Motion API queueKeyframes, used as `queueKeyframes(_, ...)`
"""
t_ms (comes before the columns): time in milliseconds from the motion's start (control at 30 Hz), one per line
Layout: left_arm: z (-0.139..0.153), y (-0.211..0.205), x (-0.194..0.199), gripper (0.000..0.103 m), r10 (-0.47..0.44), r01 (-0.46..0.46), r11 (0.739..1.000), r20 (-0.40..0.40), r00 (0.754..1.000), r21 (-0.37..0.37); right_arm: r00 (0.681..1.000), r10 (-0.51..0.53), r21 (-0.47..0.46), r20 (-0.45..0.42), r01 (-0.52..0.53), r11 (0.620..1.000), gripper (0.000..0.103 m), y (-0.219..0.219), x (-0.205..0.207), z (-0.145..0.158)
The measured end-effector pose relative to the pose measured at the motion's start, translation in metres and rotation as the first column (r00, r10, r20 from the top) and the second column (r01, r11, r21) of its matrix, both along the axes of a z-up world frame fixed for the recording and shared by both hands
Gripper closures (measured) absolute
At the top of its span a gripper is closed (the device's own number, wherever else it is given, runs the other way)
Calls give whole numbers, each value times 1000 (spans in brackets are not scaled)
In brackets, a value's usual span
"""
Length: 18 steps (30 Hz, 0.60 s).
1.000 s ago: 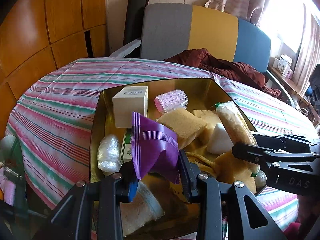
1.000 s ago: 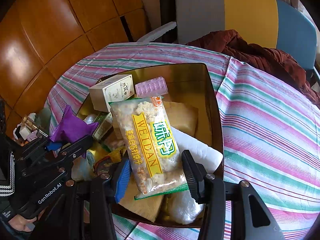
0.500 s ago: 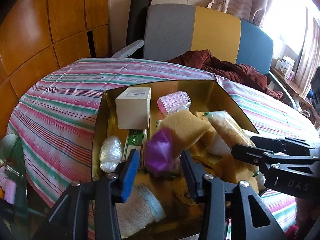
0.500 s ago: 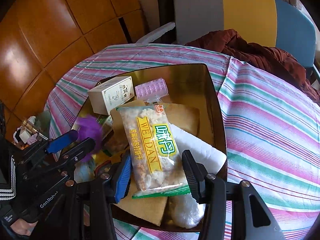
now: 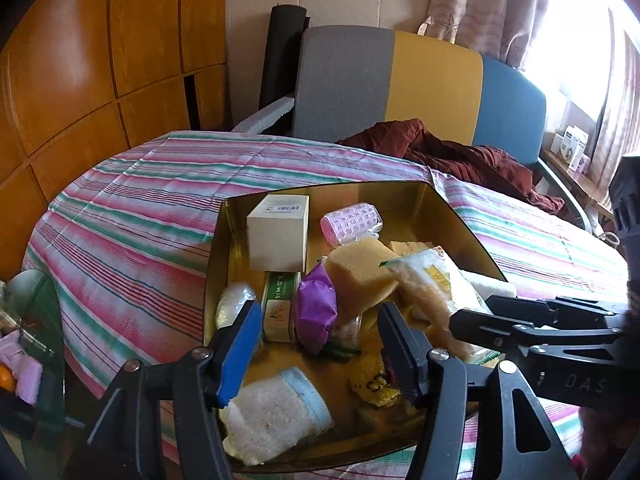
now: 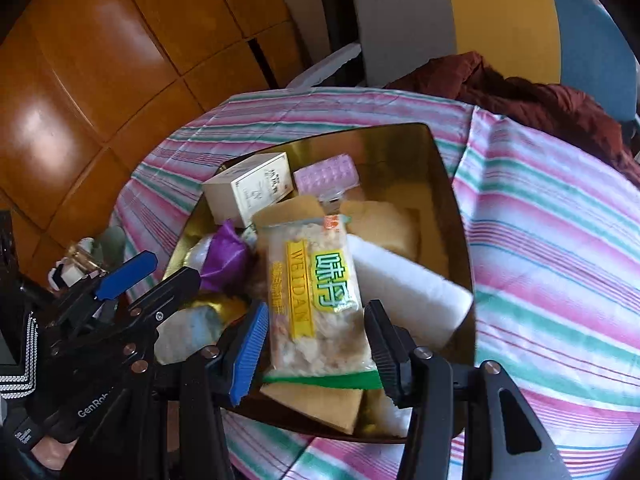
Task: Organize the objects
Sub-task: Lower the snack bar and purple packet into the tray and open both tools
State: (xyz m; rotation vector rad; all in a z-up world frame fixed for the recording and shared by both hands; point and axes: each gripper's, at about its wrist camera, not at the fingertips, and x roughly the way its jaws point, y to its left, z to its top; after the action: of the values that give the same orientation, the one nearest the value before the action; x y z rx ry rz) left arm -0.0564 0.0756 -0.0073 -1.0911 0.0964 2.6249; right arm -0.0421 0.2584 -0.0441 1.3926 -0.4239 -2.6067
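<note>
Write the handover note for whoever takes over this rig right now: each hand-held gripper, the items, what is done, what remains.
Left hand-held gripper: open, empty, above the gold tray.
Right hand-held gripper: open; snack bag lies between its fingers, seemingly resting on the pile.
Done: purple packet lies in the tray beside the sponge, with the white box and pink roller behind.
Left: nothing loose shows on the striped cloth; tidy the heap if needed.

Our left gripper [image 5: 316,344] hung spread wide over the gold tray [image 5: 224,240] (purple packet [image 5: 316,312] lying inside, beside the sponge [image 5: 360,268]).
</note>
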Motion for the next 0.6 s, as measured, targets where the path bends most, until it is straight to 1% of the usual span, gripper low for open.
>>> queueKeyframes(100,3,-5,2,36,9,-9,1000,-7,1000,2,1000,-3,6,9,3,1000,51,-4,-3,-4)
queueKeyframes(167,6,-8,5,32,21,-20,1000,-16,1000,9,1000,1,-8,14,-1,1000,51,-5,-3,-4)
queueKeyframes(233,9,-13,6,30,31,-31,999,-27,999,13,1000,-4,-18,11,4,1000,51,-5,0,-2)
queueKeyframes(367,10,-24,9,29,48,-48,999,-25,999,25,1000,-5,-4,-5,5,1000,52,-7,8,4)
queueKeyframes(433,9,-28,10,29,57,-56,998,-21,998,28,1000,12,23,-9,-11,1000,56,-12,9,5)
queueKeyframes(467,9,-30,11,29,59,-58,998,-17,998,30,1000,14,34,-6,-14,999,61,-14,8,3)
queueKeyframes(567,7,-34,13,29,68,-68,997,-11,998,23,999,31,37,10,-31,999,66,-21,0,-6)
queueKeyframes(600,8,-35,13,29,71,-71,997,-10,997,22,999,36,47,12,-37,998,66,-24,-3,-9)
